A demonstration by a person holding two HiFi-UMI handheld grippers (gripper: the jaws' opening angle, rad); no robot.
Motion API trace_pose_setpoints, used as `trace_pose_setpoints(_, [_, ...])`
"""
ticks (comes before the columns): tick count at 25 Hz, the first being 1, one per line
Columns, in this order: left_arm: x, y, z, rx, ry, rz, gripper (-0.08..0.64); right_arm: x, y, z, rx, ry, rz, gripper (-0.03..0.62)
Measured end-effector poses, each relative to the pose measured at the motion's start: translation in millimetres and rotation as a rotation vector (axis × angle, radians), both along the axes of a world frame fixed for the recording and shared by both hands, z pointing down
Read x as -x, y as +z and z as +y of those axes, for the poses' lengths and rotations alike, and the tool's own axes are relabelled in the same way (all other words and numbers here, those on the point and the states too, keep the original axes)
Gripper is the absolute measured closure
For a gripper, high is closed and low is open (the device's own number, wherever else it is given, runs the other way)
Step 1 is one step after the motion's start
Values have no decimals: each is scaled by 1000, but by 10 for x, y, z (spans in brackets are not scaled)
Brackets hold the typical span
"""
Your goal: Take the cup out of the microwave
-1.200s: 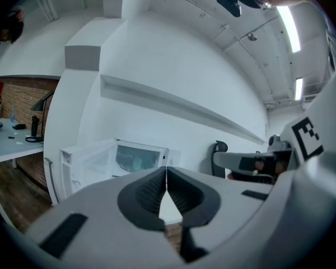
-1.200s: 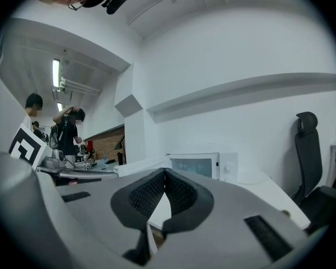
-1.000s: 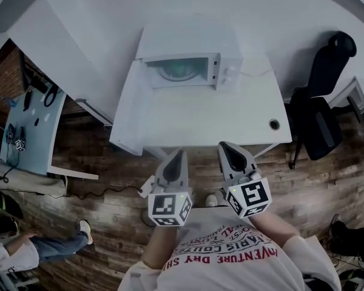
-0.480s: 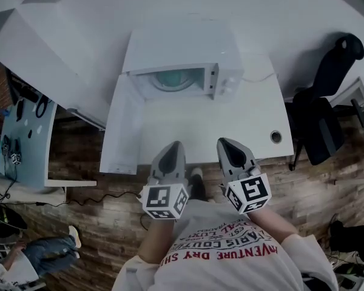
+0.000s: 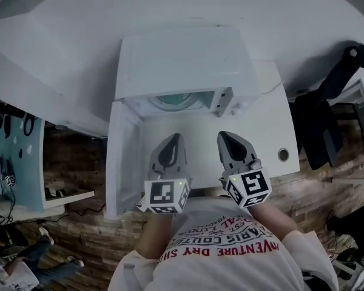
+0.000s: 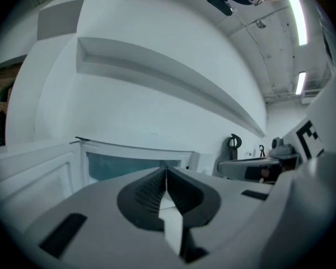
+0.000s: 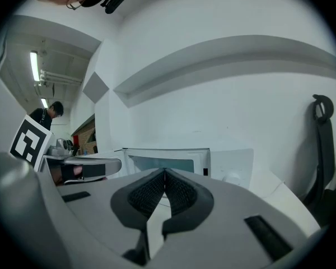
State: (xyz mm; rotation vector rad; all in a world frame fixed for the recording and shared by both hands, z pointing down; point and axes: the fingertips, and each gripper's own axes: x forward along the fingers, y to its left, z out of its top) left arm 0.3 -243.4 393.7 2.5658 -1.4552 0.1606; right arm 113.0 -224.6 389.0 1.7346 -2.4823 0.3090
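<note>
A white microwave (image 5: 182,65) stands at the back of a white table (image 5: 273,132), its door (image 5: 122,156) swung open to the left. Its cavity (image 5: 176,102) looks greenish with a round shape inside; I cannot make out a cup there. My left gripper (image 5: 175,137) and right gripper (image 5: 225,136) hover side by side over the table, pointing at the opening, both shut and empty. In the left gripper view the left gripper (image 6: 166,170) faces the microwave (image 6: 129,166). The right gripper view shows the right gripper (image 7: 164,171) before the microwave (image 7: 168,160).
A black office chair (image 5: 333,102) stands right of the table, which has a cable hole (image 5: 283,154) near its right front corner. A light blue table (image 5: 12,156) is at the far left. A long white ledge runs along the wall above the microwave.
Both grippers have moved forward together, from over the wooden floor to above the table, closer to the open microwave. Their jaws stayed shut.
</note>
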Motion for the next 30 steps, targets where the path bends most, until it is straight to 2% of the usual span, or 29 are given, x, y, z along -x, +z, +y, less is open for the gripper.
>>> trace_pose_setpoints(5, [46,158,-379,34,4,11,552,82,116,-373,12,-1,18,580])
trace_pose_setpoints(10, [79,442,-630,97,-8,4,552,155,343,-619,64,-35,24,580])
trace_pose_setpoints(17, [39,778,-1004,79,-31,-14,541,224,535,-878,116,-104,5,580])
trace_pose_setpoints(20, [4,934,-1191,87,-33,-14,400,204,632,-959,134,-126,19,580])
trace_pose_setpoints(23, [1,1050,-1337,97,-45,-23,337,189,713,-1011,149,-143,30,580])
trace_pose_setpoints(28, [-55,1218,-1524,119,-24,-15,182,226,831,-1062,175,-175,17,580])
trace_pose_setpoints(30, [-77,1265,-1610,112,-24,-27,155,228,874,-1087,182,-177,20,580])
